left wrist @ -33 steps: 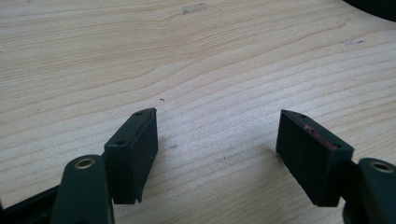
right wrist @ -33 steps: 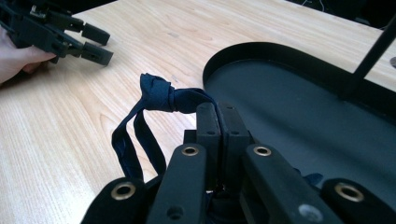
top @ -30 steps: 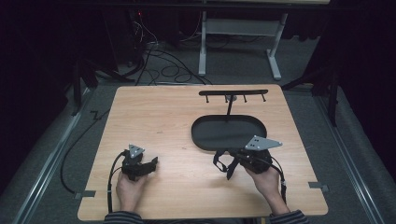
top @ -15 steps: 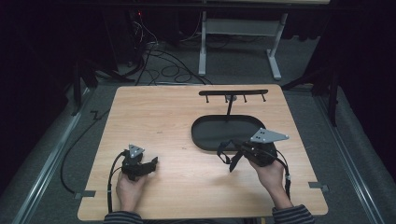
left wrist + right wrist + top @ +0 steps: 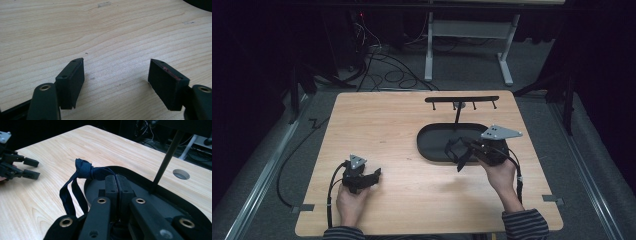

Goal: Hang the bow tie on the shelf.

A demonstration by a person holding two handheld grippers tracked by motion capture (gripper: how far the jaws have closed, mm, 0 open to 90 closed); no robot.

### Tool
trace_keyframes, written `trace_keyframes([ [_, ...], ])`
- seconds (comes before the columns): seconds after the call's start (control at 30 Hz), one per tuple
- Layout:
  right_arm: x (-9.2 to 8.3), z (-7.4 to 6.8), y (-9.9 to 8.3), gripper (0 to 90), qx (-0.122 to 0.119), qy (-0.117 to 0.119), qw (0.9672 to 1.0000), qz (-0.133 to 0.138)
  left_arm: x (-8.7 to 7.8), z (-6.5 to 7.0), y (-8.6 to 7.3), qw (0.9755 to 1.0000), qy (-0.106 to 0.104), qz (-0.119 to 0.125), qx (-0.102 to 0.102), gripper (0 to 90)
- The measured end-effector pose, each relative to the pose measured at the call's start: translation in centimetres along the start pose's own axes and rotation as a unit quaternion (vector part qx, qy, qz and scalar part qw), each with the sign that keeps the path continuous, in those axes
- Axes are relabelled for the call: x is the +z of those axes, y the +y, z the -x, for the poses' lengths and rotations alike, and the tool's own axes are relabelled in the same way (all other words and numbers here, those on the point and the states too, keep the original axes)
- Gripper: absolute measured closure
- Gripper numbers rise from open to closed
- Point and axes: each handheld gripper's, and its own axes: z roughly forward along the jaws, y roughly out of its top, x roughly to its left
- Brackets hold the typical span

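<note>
A dark navy knotted fabric strip (image 5: 82, 182) hangs from the right gripper (image 5: 464, 150), whose two black jaws are pressed together on one end of it. In the right gripper view the strip leaves the jaw tips, rises into a tight knot to their left, then falls as two flat tails toward the lower left; its long axis runs from the knot down and back toward the gripper body. In the high view the same strip (image 5: 457, 152) dangles beside the near left rim of the black oval tray (image 5: 427, 145), its tails pointing down at the light wooden tabletop (image 5: 387, 120), clear of the surface. The strip lies ahead of and to the left of the closed jaws, with only its clamped end between the pads.

The tray is the base of a black stand: a thin upright rod (image 5: 457, 114) rises from its far side and carries a black horizontal bar with small hooks (image 5: 462, 100). In the right gripper view the rod (image 5: 165, 161) stands to the right of the jaws, apart from the strip, and a round hole in the tabletop (image 5: 181, 174) lies beyond the tray.

The left gripper (image 5: 374, 176) rests near the front left of the table, well apart from the tray. In the left gripper view its jaws stand wide apart over bare wood grain, with nothing between them.

Cables (image 5: 382, 65) lie on the grey floor beyond the table, near a white metal frame (image 5: 467, 35).
</note>
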Motion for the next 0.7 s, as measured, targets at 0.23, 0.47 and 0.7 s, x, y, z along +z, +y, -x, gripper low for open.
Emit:
trace_keyframes([
  [0.23,0.4,0.7,0.8,90.0,0.008,-0.003,1.0,0.001,0.0,0.0,0.0,1.0,0.0,0.0,0.001,29.5],
  [0.47,0.6,1.3,2.0,90.0,0.01,-0.011,0.9999,0.003,0.0,0.0,0.0,1.0,-0.003,0.001,-0.001,29.4],
  [0.7,1.0,1.9,3.7,90.0,0.009,-0.021,0.9997,0.008,0.0,0.0,0.0,1.0,-0.004,0.001,-0.001,29.4],
])
